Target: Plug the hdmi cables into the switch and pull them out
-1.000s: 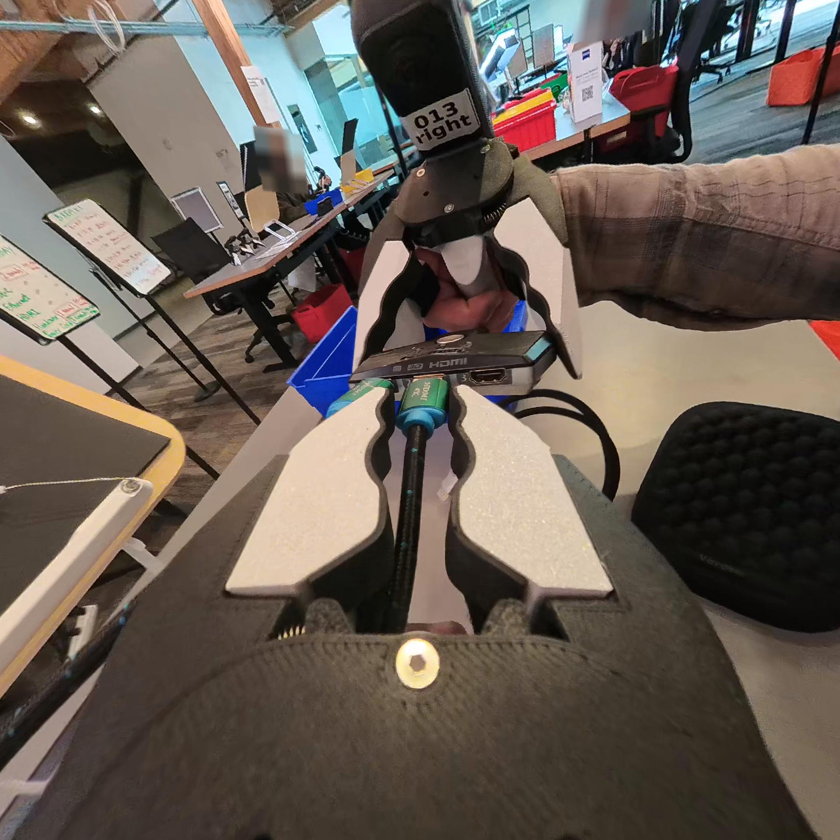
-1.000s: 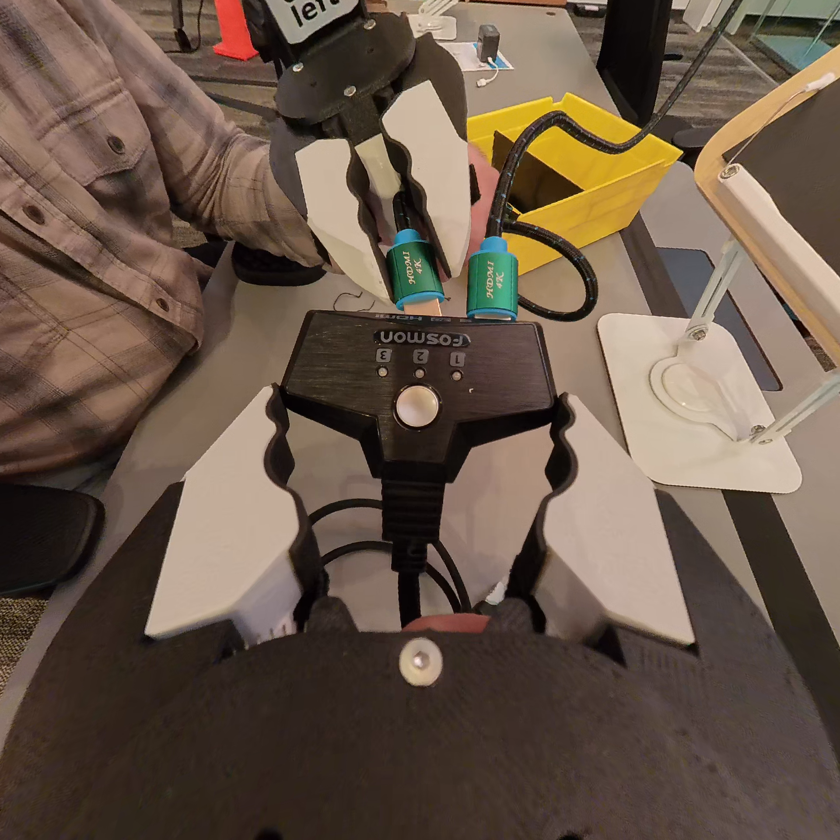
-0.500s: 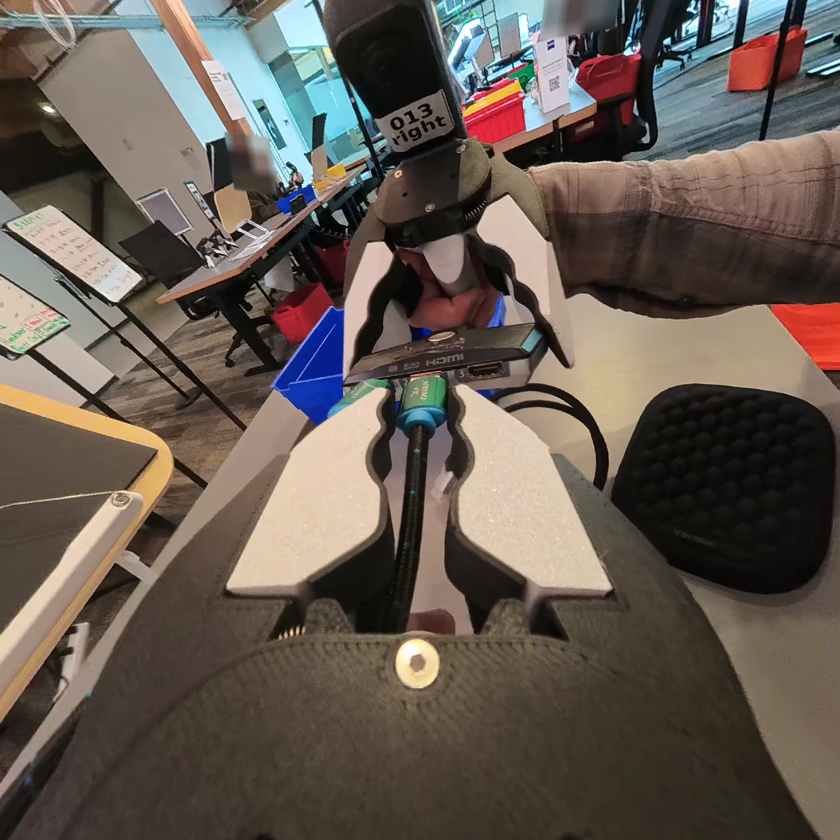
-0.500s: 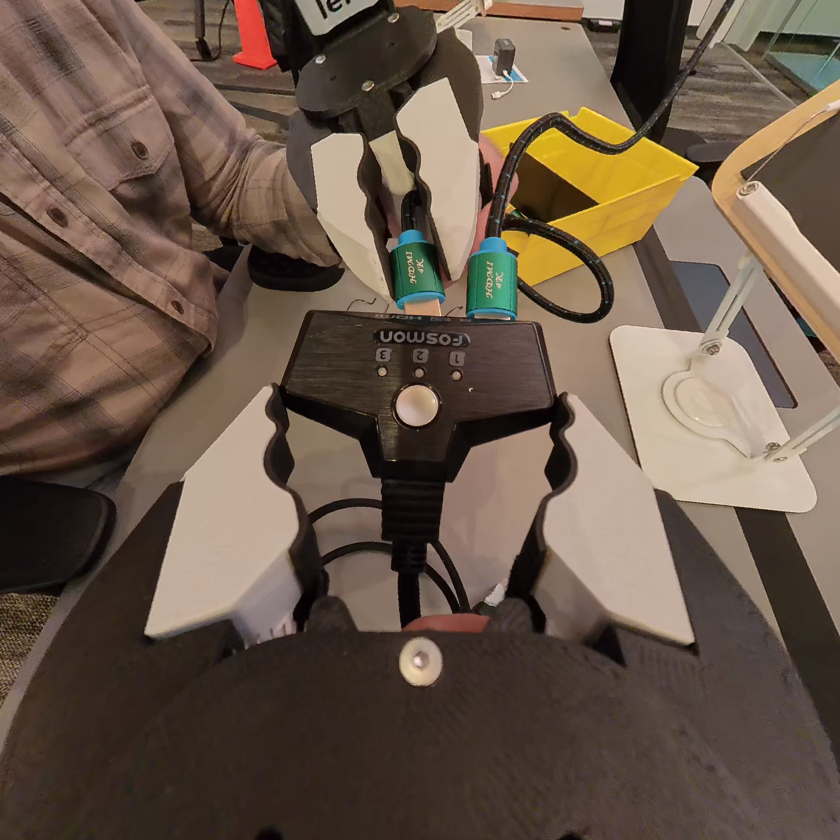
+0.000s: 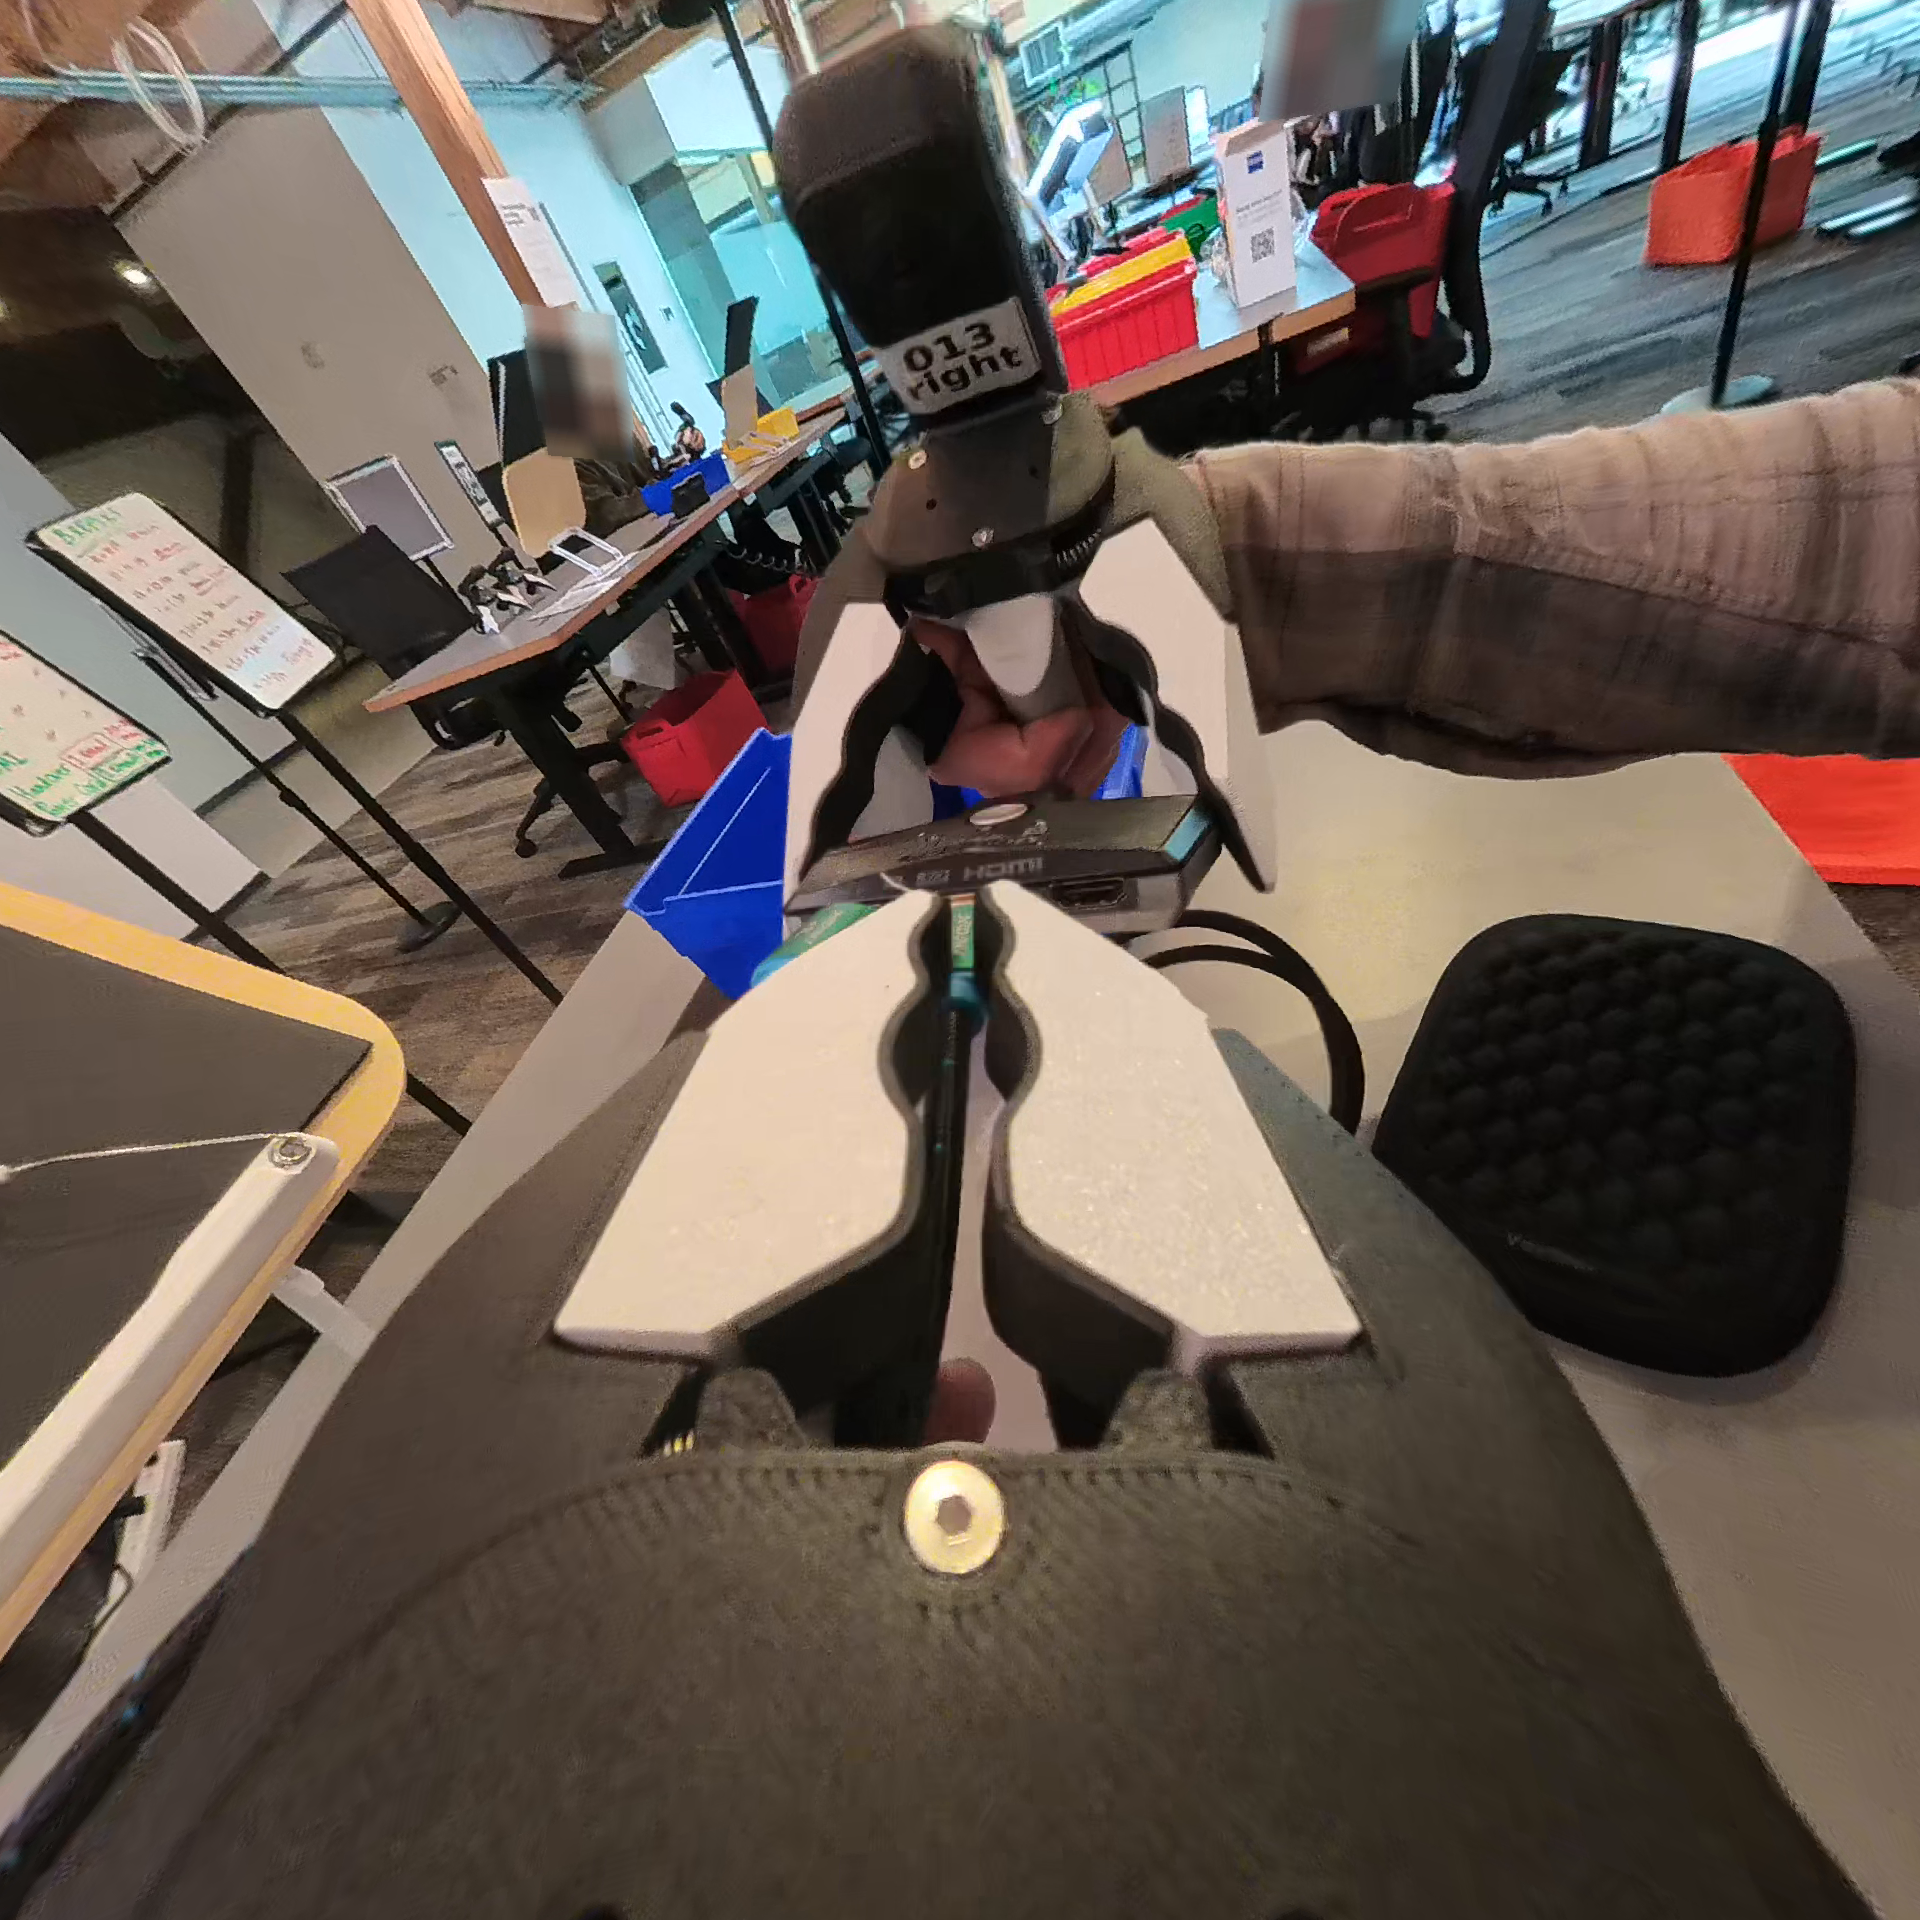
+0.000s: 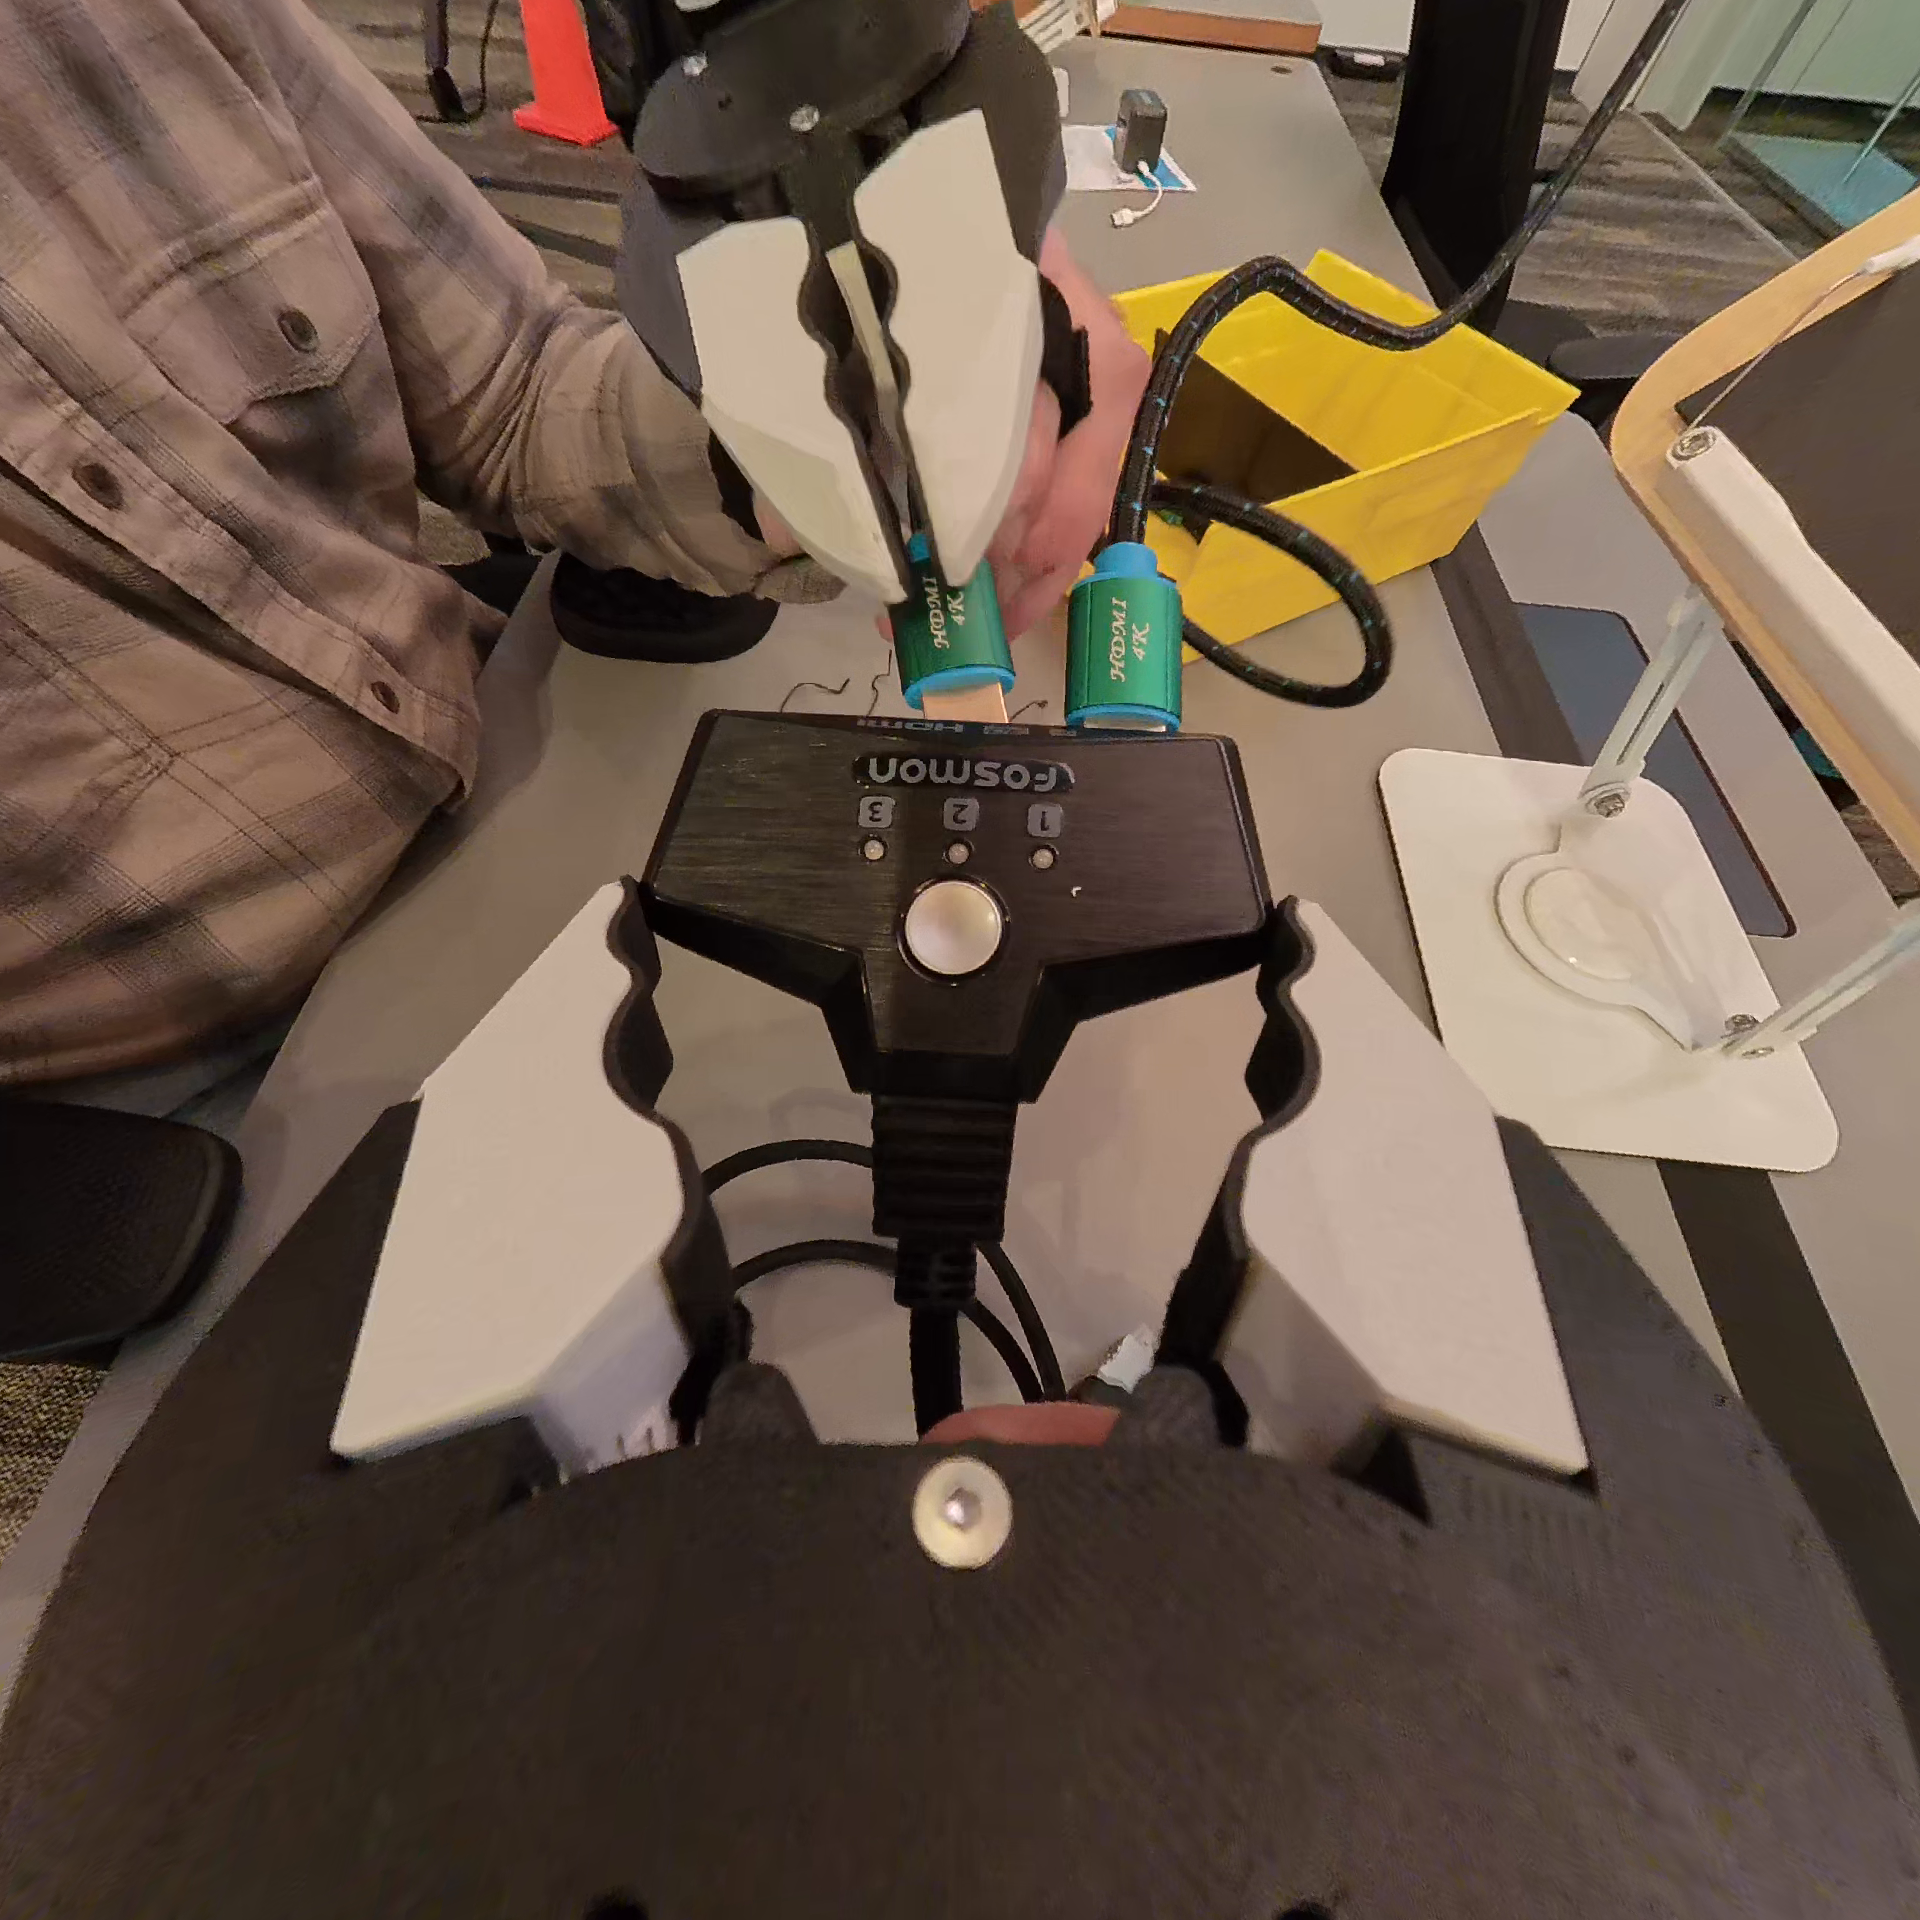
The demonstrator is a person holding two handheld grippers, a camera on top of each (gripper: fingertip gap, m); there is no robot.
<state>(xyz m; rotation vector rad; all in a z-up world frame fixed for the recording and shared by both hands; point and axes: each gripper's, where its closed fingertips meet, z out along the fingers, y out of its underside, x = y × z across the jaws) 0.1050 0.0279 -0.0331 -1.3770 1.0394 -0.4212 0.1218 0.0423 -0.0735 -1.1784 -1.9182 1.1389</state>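
Above the grey table (image 6: pixel 582 831), the switch (image 6: pixel 951 831) is clamped by its sides in the right gripper (image 6: pixel 951 997). The second HDMI plug (image 6: pixel 951 644), pinched in the left gripper (image 6: pixel 920 566), is judged half-seated at the middle port; square alignment is required next.

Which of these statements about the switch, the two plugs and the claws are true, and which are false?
1. The right claw grips the switch. True.
2. The left claw is open and empty. False: it is shut on a green plug.
3. The second plug sits in the switch. True.
4. The held plug is fully seated. False: its metal tip still shows.
5. The bin behind is red. False: yellow.
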